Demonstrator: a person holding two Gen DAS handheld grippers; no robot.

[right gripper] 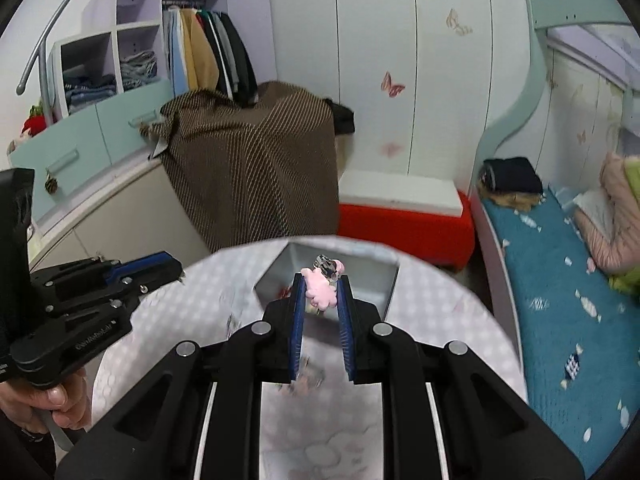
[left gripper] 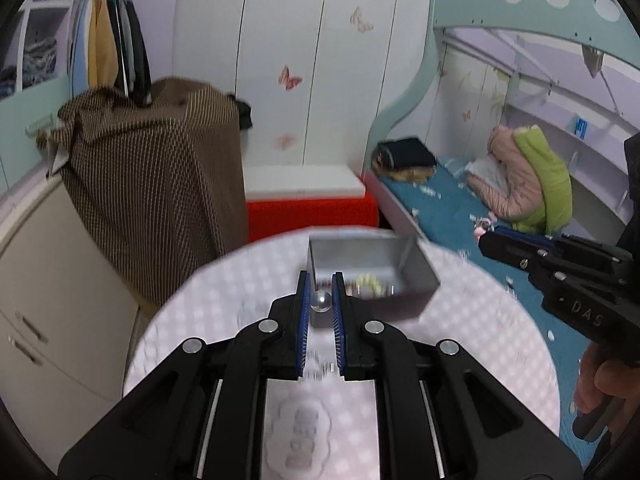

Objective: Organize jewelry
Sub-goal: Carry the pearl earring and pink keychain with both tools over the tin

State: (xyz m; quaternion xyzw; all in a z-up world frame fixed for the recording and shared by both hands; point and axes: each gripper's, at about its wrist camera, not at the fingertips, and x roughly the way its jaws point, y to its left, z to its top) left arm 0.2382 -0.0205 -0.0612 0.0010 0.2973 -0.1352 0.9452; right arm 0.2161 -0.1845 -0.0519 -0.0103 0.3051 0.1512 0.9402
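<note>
Two wrist views look forward over a round counter (left gripper: 208, 312) covered in a pale dotted cloth, with an open grey metal box (left gripper: 416, 276) standing on it toward the far edge. In the left wrist view, the left claw (left gripper: 321, 300) fills the lower centre of the frame, its two blue-padded fingers reaching forward and clenched on a small clear glass bead (left gripper: 321, 301), which sits between the pads just in front of the box's near wall. Inside the box, a pale yellow piece of jewelry (left gripper: 370, 282) lies near the front right corner; it is too blurred to name more closely. At the right edge of this view the right claw's black body enters from the side, held level and pointing left, with a person's right hand (left gripper: 600, 392) wrapped around its handle at lower right. In the right wrist view, the right claw (right gripper: 321, 288) sits at lower centre, its fingers grasping a pink fuzzy charm (right gripper: 320, 290) with a small silver clip at its top; the charm is held above the box (right gripper: 384, 280), over its open interior. At the left edge of this view the left claw appears from the side, pointing right toward the counter (right gripper: 168, 320), and the left hand (right gripper: 52, 404) grips its handle at lower left. Behind the counter stand a brown striped cloth draped over furniture (right gripper: 256, 160) and a red ottoman (right gripper: 404, 224).
</note>
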